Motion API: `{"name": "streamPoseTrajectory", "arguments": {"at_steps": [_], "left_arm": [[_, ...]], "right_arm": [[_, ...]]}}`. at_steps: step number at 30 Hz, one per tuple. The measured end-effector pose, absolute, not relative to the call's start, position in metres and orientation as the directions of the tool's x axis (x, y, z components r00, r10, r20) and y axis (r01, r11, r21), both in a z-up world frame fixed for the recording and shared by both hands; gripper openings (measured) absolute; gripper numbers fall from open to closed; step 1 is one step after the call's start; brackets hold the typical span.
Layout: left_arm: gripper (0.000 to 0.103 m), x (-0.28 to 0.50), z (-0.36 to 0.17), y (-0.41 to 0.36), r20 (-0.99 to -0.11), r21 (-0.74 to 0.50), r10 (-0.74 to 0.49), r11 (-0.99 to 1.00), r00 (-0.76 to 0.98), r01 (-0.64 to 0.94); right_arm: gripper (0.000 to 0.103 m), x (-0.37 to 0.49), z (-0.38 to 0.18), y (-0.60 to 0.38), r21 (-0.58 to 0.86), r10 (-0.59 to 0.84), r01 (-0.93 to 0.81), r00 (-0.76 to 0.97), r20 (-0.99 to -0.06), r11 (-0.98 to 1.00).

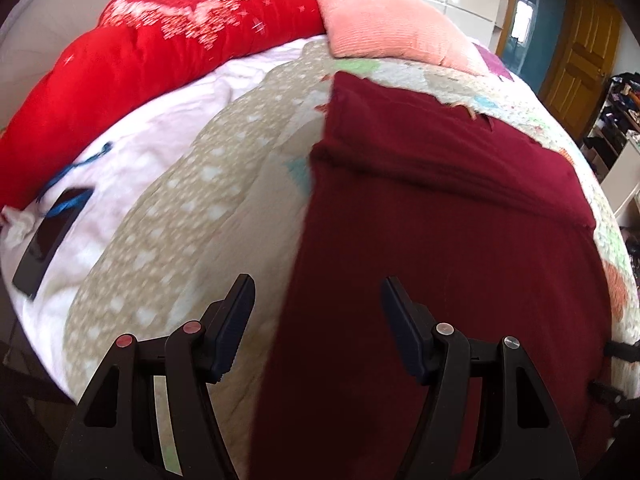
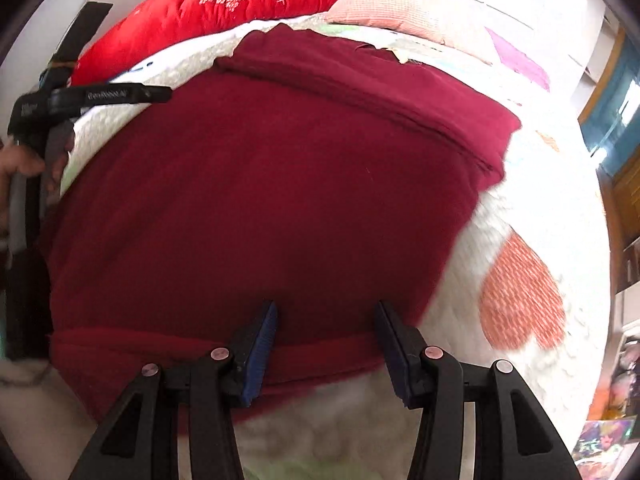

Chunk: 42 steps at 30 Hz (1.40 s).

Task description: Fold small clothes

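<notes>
Right wrist view showed white writing on the left gripper too blurry to read, dark red cloth on the bed, right gripper open and empty, left gripper open wide too.

Open bed beside the maroon garment; blocked behind by red quilt and pink pillow.

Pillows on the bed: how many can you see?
2. A red pillow lies along the bed's far left edge, and a pink pillow sits beside it to the right. More may lie out of view.
</notes>
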<state>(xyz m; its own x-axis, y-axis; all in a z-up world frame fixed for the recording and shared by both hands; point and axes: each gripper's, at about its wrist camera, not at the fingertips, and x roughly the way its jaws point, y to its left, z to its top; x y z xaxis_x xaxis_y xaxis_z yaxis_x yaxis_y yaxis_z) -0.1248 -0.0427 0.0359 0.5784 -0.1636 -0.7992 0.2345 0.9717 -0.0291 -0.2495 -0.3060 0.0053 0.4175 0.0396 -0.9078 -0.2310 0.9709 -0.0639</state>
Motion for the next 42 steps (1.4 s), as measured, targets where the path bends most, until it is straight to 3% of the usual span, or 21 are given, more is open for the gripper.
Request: {"name": "streamPoseTrajectory", "arguments": {"at_steps": [12,29,34,38,42], "left_arm": [[0.066,-0.161,0.036,0.029,-0.827,-0.109,-0.161,0.986,0.539,0.128],[0.066,-0.213,0.014,0.035,-0.893,-0.176,-0.246,0.961,0.377,0.211],[0.066,-0.222,0.010,0.034,-0.899,-0.187,-0.260,0.956,0.352,0.227],[0.069,-0.222,0.009,0.033,-0.902,-0.192,-0.259,0.957,0.345,0.217],[0.077,-0.222,0.006,0.023,-0.907,-0.165,-0.248,0.953,0.341,0.254]], "right_arm": [[0.049,-0.295,0.021,-0.340,-0.058,0.014,-0.177,0.378,-0.926,0.982],[0.050,-0.340,0.014,-0.357,0.412,0.410,-0.088,0.407,-0.817,0.907],[0.051,-0.351,0.009,-0.355,0.484,0.489,-0.117,0.384,-0.783,0.867],[0.059,-0.350,0.006,-0.349,0.507,0.521,-0.143,0.376,-0.767,0.850],[0.059,-0.347,0.003,-0.346,0.533,0.549,-0.154,0.368,-0.751,0.832]]}}
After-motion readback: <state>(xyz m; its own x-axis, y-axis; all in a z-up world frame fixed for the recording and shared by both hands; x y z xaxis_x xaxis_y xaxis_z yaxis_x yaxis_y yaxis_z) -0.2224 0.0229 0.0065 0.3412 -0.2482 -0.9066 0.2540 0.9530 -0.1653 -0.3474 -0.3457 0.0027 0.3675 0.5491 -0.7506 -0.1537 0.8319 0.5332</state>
